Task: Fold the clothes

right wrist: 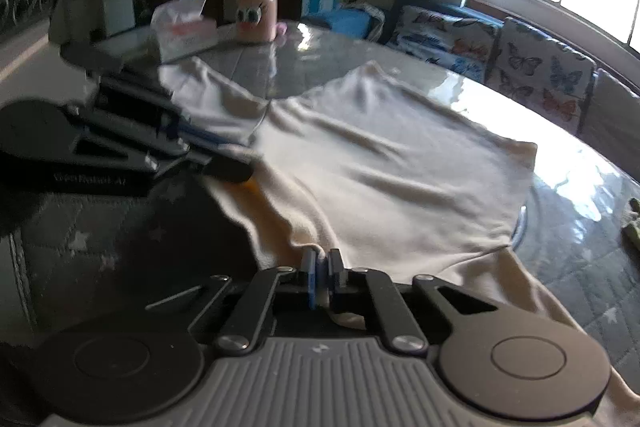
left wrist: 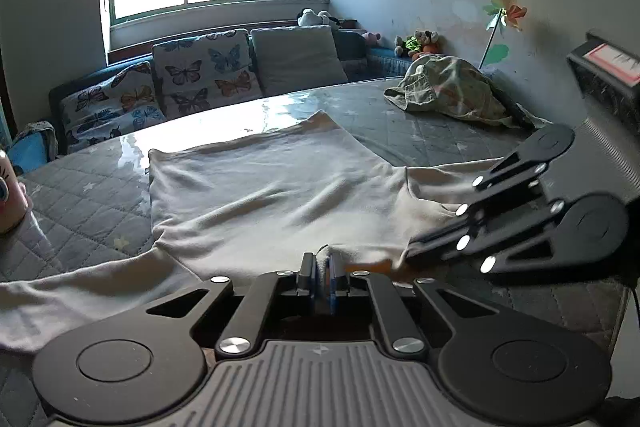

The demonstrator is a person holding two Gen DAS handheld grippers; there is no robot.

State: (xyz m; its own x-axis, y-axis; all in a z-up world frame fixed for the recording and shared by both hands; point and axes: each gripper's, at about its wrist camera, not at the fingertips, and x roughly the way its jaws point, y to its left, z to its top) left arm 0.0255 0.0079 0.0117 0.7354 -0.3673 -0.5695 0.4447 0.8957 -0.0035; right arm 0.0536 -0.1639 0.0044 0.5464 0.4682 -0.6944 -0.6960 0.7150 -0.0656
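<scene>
- Left tongs [left wrist: 322, 264] pinched shut on cream shirt's [left wrist: 272, 183] near edge.
- Right tongs [right wrist: 322, 269] likewise clamping shirt.
- Spread flat on tabletop [left wrist: 440, 131].

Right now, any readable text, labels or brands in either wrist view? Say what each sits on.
"...Robot AI": pale print on the side of the left gripper, seen from the right wrist view; the first letters are too blurred to read.
Red-bordered label on the dark box by the wall: too small to read.
Tissue pack print: blurred, unreadable.
White garment: no text visible.
</scene>
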